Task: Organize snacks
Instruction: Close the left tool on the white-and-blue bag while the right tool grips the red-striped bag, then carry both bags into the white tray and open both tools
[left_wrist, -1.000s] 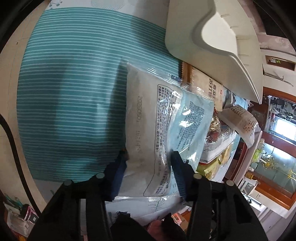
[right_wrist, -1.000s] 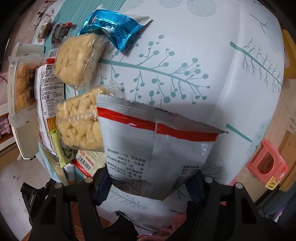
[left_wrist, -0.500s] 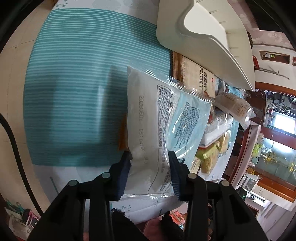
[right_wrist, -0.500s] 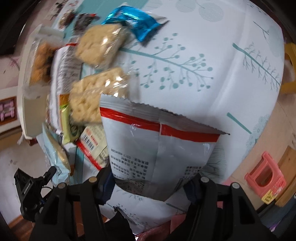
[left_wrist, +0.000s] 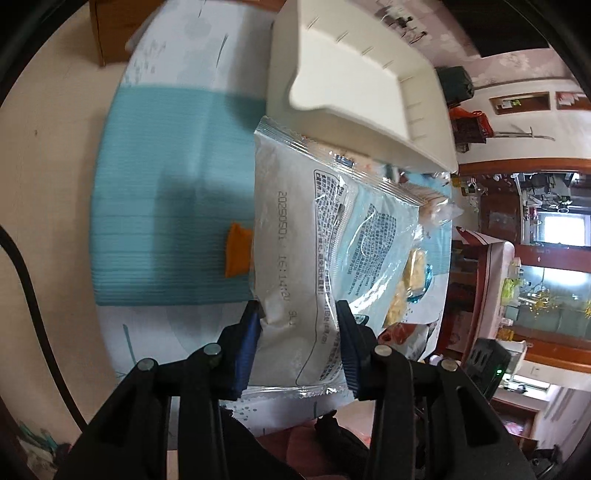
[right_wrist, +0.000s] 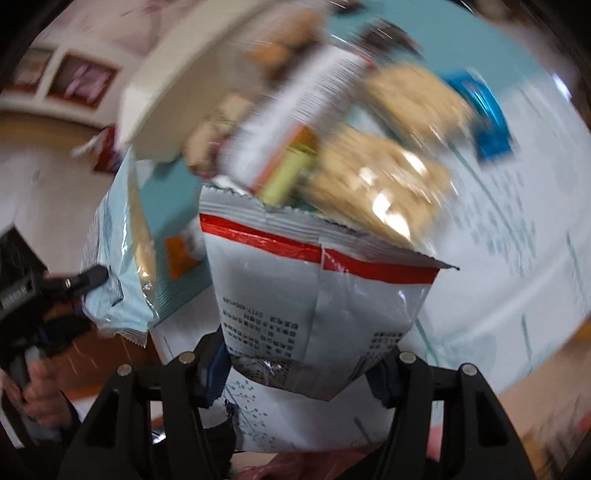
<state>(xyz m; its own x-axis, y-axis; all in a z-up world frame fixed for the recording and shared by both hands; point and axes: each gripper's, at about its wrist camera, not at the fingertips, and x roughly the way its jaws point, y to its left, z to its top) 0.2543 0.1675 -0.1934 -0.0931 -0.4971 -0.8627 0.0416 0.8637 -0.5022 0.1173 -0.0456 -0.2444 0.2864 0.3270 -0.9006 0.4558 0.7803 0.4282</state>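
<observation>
The left hand-held gripper (left_wrist: 297, 345) pinches the lower end of a pale blue and white snack packet (left_wrist: 317, 254), both pads pressed into its sides, and the packet hangs off the surface. The right hand-held gripper (right_wrist: 297, 363) is clamped on the bottom of a grey bag with a red band (right_wrist: 317, 291); its jaws have just been closing a little, with the bag between them.

The risk lies in the grips. Each pack is held only at one end, so the free end can swing or fold, and slick film could slide out of the pads if a hand swings quickly. The right view is heavily blurred, which suggests a fast move; the grey bag's top edge looks torn open, so tipping it might spill what is inside. The two packs also hang near each other over the near edge of the surface, where they could collide or sweep the loose snacks.

The blue packet is flat, sealed and glossy, with a printed date and a block of small text. The grey bag is crinkled, puffier, with printed text low down.

Farther on, loose snacks lie along the surface's right side: clear packs of pale puffed pieces (right_wrist: 380, 188) and a shiny blue wrapper (right_wrist: 487, 122). A small orange packet (left_wrist: 238, 254) lies on the teal striped cloth (left_wrist: 166, 206). At the far edge stands an empty cream tray (left_wrist: 354, 85).
</observation>
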